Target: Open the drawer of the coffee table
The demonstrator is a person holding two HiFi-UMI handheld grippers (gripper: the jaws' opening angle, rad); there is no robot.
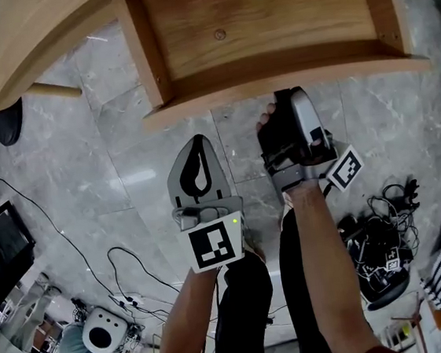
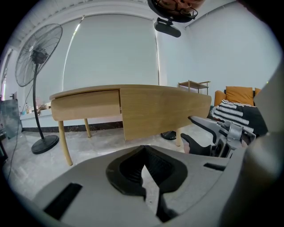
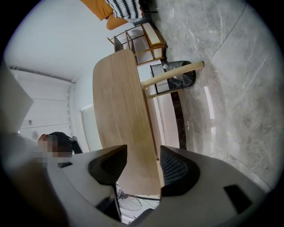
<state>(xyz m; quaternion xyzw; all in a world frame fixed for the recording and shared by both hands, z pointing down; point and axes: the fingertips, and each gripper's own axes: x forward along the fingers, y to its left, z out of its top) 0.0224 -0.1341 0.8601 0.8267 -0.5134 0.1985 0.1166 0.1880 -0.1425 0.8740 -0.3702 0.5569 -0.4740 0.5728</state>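
Already pulled well out: the drawer [image 1: 259,33] fills the top centre of the head view, open side up, and nothing is seen in it. It hangs from the table [image 1: 24,52], whose top curves into the upper left. In the left gripper view the drawer front [image 2: 164,108] stands proud of the table edge at centre frame.

The right gripper [image 1: 287,101] is set at the front panel [image 1: 274,90], just below the drawer in the head view. In the right gripper view its jaws stand wide apart with the panel's edge between them [image 3: 143,153]. No clamping by the pads is seen.

The left gripper [image 1: 197,147] is held clear, lower centre of the head view, well apart from the drawer. Its jaws are closed together on nothing [image 2: 144,166].

Handling, as judged:
- The wood is rigid and, with the drawer bare, probably fairly light.
- The finish looks smooth, so a light pinch could slip.
- No knob or handle is seen, so hold is best taken on the front panel's edge, near its middle.
- A straight pull is advised, since an off-centre pull could jam the drawer or shift the thin-legged table.
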